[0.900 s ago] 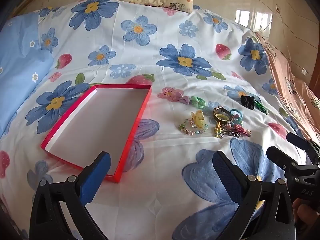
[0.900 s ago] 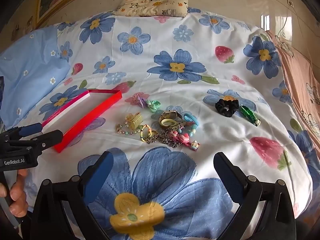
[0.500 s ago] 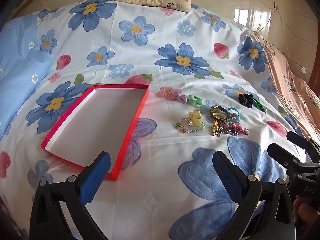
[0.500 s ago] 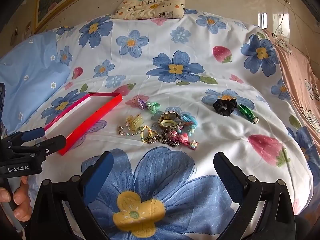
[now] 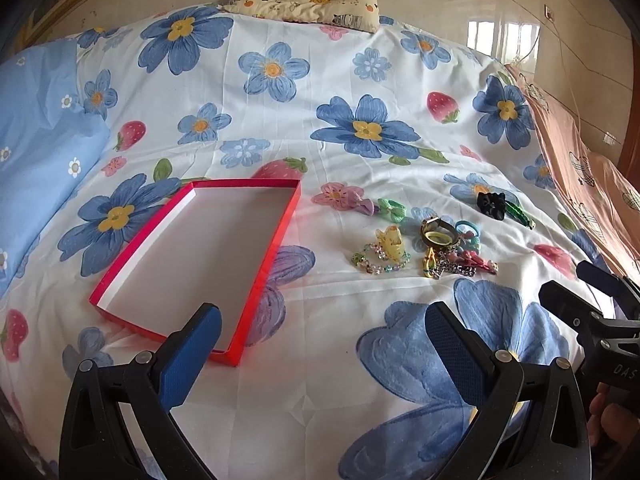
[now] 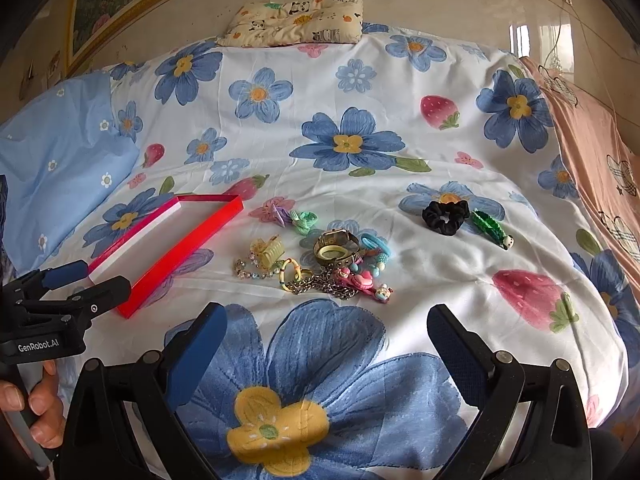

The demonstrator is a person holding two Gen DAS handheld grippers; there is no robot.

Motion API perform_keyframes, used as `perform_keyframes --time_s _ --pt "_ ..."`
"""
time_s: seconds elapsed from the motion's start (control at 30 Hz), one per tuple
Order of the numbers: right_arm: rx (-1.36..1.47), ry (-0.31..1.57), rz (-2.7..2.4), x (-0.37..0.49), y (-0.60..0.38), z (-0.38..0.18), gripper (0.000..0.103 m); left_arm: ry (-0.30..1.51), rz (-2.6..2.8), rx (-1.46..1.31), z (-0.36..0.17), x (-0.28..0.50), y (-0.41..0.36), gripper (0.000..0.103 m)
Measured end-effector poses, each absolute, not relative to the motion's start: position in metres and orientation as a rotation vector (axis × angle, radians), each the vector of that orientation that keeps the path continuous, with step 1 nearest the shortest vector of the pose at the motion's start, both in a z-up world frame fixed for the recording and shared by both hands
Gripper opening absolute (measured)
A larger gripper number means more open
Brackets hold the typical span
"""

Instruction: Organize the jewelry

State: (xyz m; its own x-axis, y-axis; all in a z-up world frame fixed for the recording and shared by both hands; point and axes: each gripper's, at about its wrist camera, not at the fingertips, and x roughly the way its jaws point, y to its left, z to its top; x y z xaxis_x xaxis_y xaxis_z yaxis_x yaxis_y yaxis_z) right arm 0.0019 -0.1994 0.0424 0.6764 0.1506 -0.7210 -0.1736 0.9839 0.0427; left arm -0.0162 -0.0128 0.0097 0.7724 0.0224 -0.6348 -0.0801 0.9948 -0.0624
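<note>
We have drawn both open grippers, left (image 5: 320,332) and right (image 6: 326,330), slightly back from the jewelry (image 6: 320,264), so the red tray (image 5: 192,264) beside it is still empty.

Both wrist views face forward over the bedspread (image 5: 320,140), sharing it.

Wide bare bedspread (image 6: 400,184) lies ahead of the right hand-held gripper (image 6: 326,334), nothing between it and the jewelry pile (image 6: 320,260) at center frame. Left of the pile, the red tray (image 5: 256,292) sits apart, a bare strip of sheet between them in the left wrist view.
</note>
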Motion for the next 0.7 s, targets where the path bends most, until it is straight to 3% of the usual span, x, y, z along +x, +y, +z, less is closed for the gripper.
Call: perform_keyframes --time_s 0.7 --pt "-0.016 0.796 0.193 0.0001 -0.1979 0.0447 0.101 0.686 0.060 -0.080 0.0111 -0.0175 -0.0128 0.102"
